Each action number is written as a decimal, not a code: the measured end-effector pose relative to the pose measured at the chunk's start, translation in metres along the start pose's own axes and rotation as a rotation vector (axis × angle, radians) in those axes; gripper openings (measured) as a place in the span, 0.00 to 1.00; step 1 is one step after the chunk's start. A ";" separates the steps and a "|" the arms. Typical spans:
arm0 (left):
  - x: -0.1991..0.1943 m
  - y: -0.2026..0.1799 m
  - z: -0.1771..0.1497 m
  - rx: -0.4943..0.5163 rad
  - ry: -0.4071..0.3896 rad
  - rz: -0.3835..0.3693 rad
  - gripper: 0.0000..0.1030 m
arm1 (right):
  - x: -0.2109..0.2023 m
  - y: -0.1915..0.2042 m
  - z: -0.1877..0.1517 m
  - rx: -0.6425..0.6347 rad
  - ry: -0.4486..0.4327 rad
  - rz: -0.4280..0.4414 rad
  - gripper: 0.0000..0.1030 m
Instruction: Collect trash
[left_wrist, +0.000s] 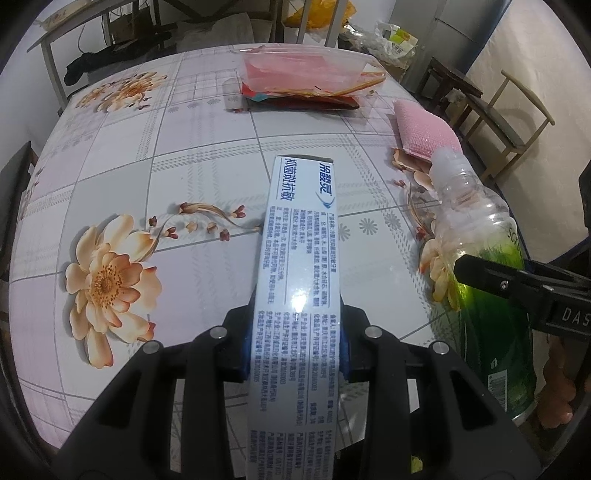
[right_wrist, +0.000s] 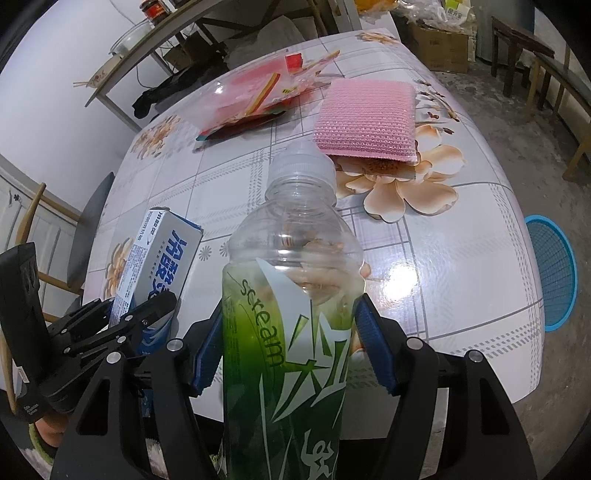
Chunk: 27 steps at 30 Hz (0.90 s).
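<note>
My left gripper (left_wrist: 295, 343) is shut on a long white and blue toothpaste box (left_wrist: 299, 266), which juts forward over the floral table (left_wrist: 147, 147). An empty clear bottle with a green label (right_wrist: 291, 314) is clamped between the blue pads of my right gripper (right_wrist: 291, 347), cap pointing away. In the left wrist view the same bottle (left_wrist: 476, 258) sits at the right with a black finger (left_wrist: 491, 275) across it. The right wrist view shows the box (right_wrist: 155, 258) and the left gripper (right_wrist: 136, 321) at the lower left.
A pink scrubbing pad (right_wrist: 365, 118) lies on the table beyond the bottle. A clear bag of pink and red items (left_wrist: 306, 77) rests at the far side. A blue mesh basket (right_wrist: 550, 269) stands on the floor right of the table. Chairs stand around the table.
</note>
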<state>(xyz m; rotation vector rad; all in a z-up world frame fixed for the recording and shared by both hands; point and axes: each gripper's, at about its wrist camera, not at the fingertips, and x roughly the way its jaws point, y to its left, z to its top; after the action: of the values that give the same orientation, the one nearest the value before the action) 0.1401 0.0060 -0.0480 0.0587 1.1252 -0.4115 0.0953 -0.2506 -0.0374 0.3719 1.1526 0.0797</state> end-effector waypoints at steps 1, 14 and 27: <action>0.000 0.000 0.000 -0.004 0.000 -0.002 0.31 | 0.000 0.000 0.000 -0.002 -0.001 -0.003 0.64; -0.001 0.008 0.000 -0.039 -0.010 -0.045 0.31 | -0.001 0.003 -0.001 0.008 -0.005 -0.024 0.64; -0.001 0.017 0.003 -0.077 -0.016 -0.104 0.32 | 0.006 0.007 -0.008 0.034 0.011 -0.072 0.60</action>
<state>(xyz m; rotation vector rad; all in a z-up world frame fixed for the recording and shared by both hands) 0.1481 0.0212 -0.0490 -0.0712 1.1309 -0.4598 0.0915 -0.2406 -0.0432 0.3606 1.1784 -0.0008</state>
